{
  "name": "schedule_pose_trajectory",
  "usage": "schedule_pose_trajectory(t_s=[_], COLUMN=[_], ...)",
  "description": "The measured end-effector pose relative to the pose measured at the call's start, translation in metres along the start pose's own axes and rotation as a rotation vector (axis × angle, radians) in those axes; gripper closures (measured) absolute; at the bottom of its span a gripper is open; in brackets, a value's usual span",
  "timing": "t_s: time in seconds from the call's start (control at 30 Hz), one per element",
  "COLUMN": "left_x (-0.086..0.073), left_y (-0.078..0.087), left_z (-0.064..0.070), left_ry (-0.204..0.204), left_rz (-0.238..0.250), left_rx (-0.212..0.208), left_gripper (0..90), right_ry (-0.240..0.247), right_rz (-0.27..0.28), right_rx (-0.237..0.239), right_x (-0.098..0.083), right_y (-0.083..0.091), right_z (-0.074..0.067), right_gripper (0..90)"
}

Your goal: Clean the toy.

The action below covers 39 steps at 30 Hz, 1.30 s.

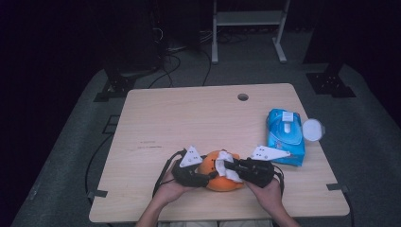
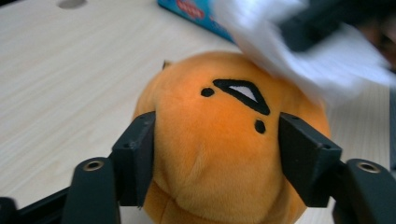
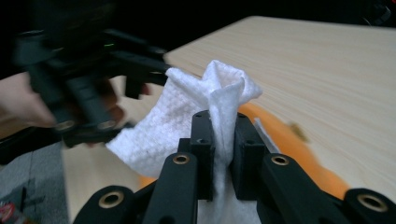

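An orange plush toy (image 1: 221,185) with a small stitched face lies near the table's front edge. My left gripper (image 1: 208,178) comes at it from the left. In the left gripper view its two black jaws press into the sides of the plush toy (image 2: 201,93). My right gripper (image 1: 227,165) reaches in from the right, shut on a crumpled white wipe (image 1: 225,157) that rests on top of the toy. In the right gripper view the wipe (image 3: 159,130) is pinched between the jaws of the right gripper (image 3: 223,123), with the orange plush (image 3: 289,140) beneath it.
A blue pack of wet wipes (image 1: 285,137) lies at the right of the wooden table (image 1: 189,118), with a round white lid (image 1: 313,129) beside it at the table's edge. A cable hole (image 1: 243,97) sits near the far edge.
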<state>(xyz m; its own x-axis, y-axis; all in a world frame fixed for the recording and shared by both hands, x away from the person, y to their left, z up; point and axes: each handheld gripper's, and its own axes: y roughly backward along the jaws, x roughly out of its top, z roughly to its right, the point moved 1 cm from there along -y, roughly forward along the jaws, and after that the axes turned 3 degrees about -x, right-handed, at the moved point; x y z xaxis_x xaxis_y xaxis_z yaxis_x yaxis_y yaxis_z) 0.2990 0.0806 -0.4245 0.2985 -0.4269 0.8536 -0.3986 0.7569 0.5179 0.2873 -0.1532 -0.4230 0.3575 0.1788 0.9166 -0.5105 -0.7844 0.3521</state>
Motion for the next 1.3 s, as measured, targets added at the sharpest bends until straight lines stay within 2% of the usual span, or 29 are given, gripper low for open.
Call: schedule_pose_trajectory(t_s=[0.07,0.17,0.23,0.33,0.37,0.43,0.53,0.57,0.63,0.7,0.8,0.83,0.9,1.0,1.03,1.13,1.23,1.3], left_x=[0.003,0.005,0.005,0.001,-0.002,-0.004,0.001,0.002,0.004,0.006,0.006,0.005,0.002,0.001,0.002,0.003,0.006,0.008], left_y=[0.002,0.002,0.003,0.0,-0.004,-0.008,-0.006,-0.004,-0.001,-0.002,-0.008,-0.012,-0.019,-0.016,-0.014,-0.008,0.0,0.004], left_z=[0.004,0.006,0.003,-0.005,-0.006,-0.003,0.005,0.007,0.01,0.01,0.008,0.007,0.006,0.007,0.006,0.0,-0.004,-0.004], left_ry=[-0.021,-0.03,-0.015,0.028,0.053,0.031,0.003,-0.02,-0.038,-0.04,-0.042,-0.034,-0.029,-0.051,-0.044,0.023,0.075,0.089], left_rz=[-0.005,-0.004,0.013,-0.006,-0.011,-0.008,-0.01,-0.011,0.005,0.017,0.012,0.015,0.01,0.027,0.033,0.057,0.08,0.086], left_rx=[-0.009,-0.046,-0.066,-0.05,-0.069,-0.062,-0.084,-0.112,-0.15,-0.136,-0.071,-0.067,-0.071,-0.048,-0.043,-0.043,-0.024,-0.027], left_gripper=[34.4,29.4,22.2,12.0,12.0,15.3,22.0,23.4,25.8,24.0,15.5,11.8,11.2,23.4,28.6,34.5,35.4,35.6], right_ry=[0.031,-0.023,-0.048,-0.06,-0.065,-0.073,-0.075,-0.081,-0.096,-0.124,-0.125,-0.12,-0.111,-0.089,-0.086,-0.089,-0.053,-0.025], right_rz=[-0.011,-0.015,-0.016,-0.01,-0.008,-0.007,-0.008,-0.006,0.0,0.005,0.007,0.006,-0.001,-0.001,0.005,0.033,0.035,0.027], right_rx=[-0.011,-0.011,-0.034,-0.059,-0.064,-0.067,-0.078,-0.084,-0.108,-0.109,-0.1,-0.092,-0.083,-0.084,-0.078,-0.03,0.012,0.012], right_x=[0.001,-0.007,-0.011,-0.011,-0.011,-0.011,-0.012,-0.012,-0.012,-0.013,-0.014,-0.013,-0.012,-0.009,-0.008,-0.001,0.004,0.003], right_y=[-0.001,-0.002,0.0,0.003,0.003,0.003,0.003,0.004,0.008,0.011,0.011,0.011,0.008,0.009,0.01,0.013,0.014,0.012], right_z=[-0.004,0.009,0.017,0.024,0.025,0.027,0.03,0.032,0.038,0.044,0.046,0.045,0.04,0.032,0.03,0.023,0.008,0.003], right_gripper=[80.1,80.1,80.1,80.1,80.1,80.1,80.0,80.0,79.9,79.9,79.9,79.9,80.0,80.5,80.5,80.5,80.4,80.4])
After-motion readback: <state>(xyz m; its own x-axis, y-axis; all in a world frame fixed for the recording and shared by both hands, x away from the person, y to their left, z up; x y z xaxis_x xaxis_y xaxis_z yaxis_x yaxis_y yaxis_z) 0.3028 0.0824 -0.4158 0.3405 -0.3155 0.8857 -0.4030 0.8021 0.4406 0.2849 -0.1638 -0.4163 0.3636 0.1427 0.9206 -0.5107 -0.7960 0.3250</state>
